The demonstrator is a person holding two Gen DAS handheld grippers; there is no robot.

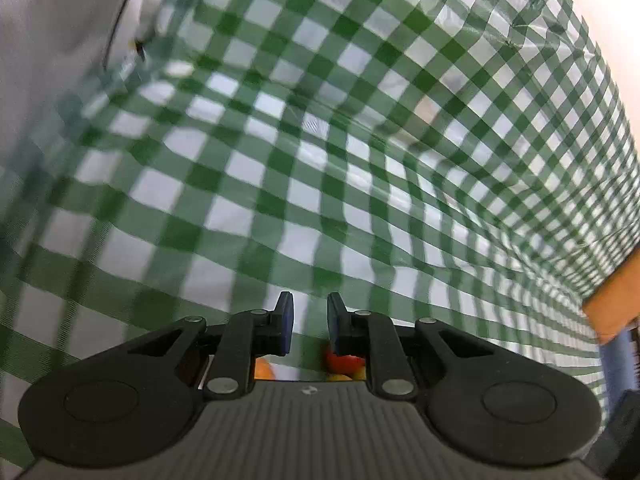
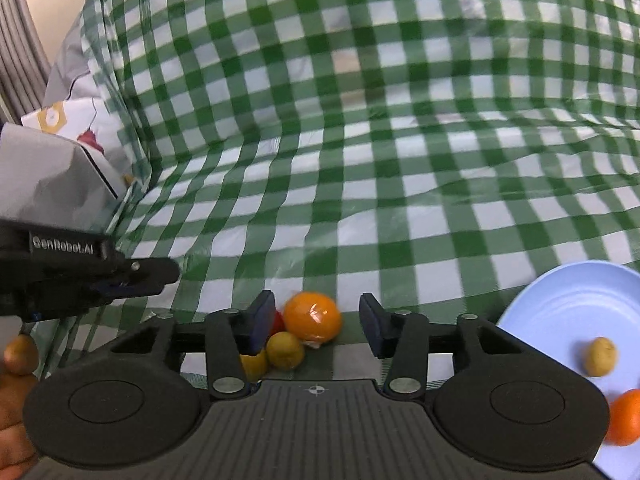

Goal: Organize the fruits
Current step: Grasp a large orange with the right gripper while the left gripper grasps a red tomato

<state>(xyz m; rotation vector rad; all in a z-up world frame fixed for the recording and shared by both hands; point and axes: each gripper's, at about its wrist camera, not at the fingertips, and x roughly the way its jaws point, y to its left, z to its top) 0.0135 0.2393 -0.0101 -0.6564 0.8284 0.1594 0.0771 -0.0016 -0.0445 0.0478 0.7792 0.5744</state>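
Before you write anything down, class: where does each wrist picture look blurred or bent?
Left wrist view: the checked cloth smears with motion blur, worst at upper left, and its squares curve toward the edges. Right wrist view: fisheye bends the checks too; the wrapped orange between the open jaws looks soft, with glare on its wrap; the blue plate stays clearer.

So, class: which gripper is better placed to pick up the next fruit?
Right. The right gripper is open with the wrapped orange between its fingers; the left gripper faces mostly checked cloth.

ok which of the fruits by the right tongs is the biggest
The wrapped orange between the open right tongs. It is clearly larger than the small yellow fruit touching its lower left.
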